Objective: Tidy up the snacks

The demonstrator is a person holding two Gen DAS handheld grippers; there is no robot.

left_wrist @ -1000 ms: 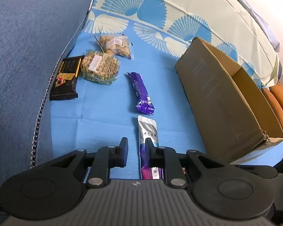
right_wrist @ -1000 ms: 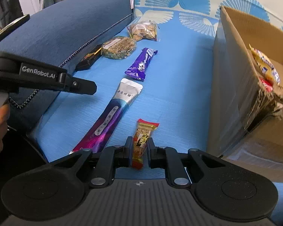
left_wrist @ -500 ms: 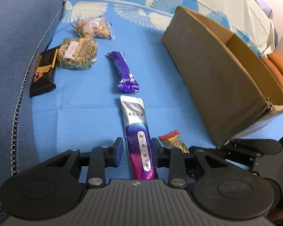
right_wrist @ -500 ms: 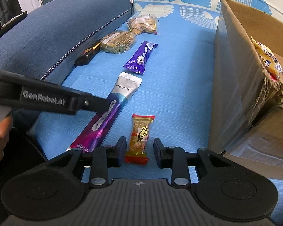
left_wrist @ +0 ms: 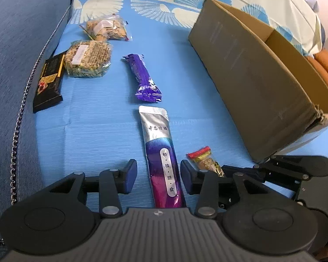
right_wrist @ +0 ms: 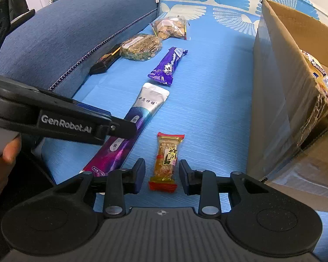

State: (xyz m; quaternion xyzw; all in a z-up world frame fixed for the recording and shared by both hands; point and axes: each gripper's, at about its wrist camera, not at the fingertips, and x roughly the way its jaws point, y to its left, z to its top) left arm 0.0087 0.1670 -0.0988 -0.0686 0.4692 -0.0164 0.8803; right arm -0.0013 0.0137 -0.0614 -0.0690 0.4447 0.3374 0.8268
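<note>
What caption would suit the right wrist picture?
Open right tongs straddle a small red-ended snack bar on the blue sheet, beside a cardboard box.

long purple sachet (left_wrist: 161,152): near end hid under left claw (left_wrist: 158,175) body | red-end candy (left_wrist: 205,160): lower half behind its rt finger | box (right_wrist: 295,76) contents: mostly cut off
</note>
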